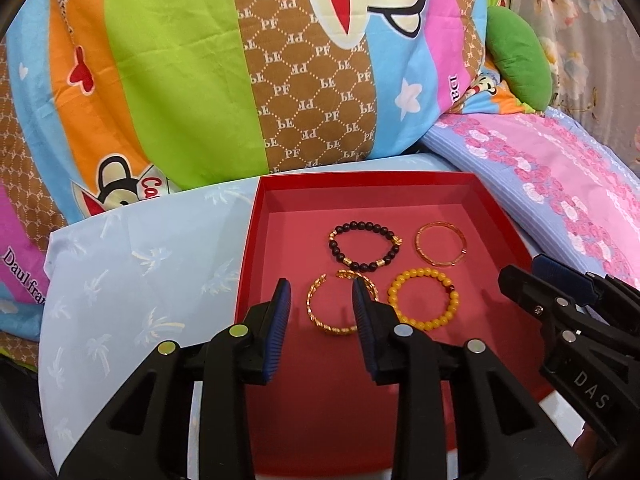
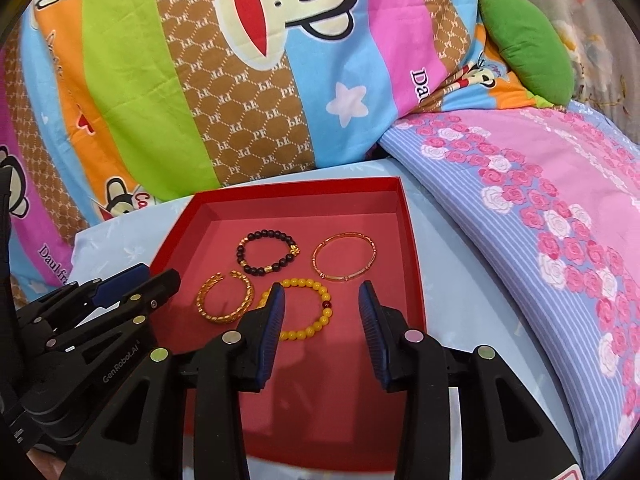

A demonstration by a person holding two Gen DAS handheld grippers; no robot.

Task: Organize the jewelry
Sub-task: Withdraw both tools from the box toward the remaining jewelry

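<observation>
Jewelry lies just beyond your tongs: the left tongs stand spread and empty above the open gold cuff, and the right tongs stand spread, pinching nothing, over the yellow bead bracelet. All four pieces rest apart on the floor of the red box, the dark bead bracelet and thin gold bangle farther back. Striped bedding lies behind the box.

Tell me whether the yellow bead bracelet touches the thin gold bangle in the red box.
Apart. The left wrist view shows bare red floor between the yellow bead bracelet and the thin gold bangle in the red box; the right wrist view shows the same gap.
</observation>
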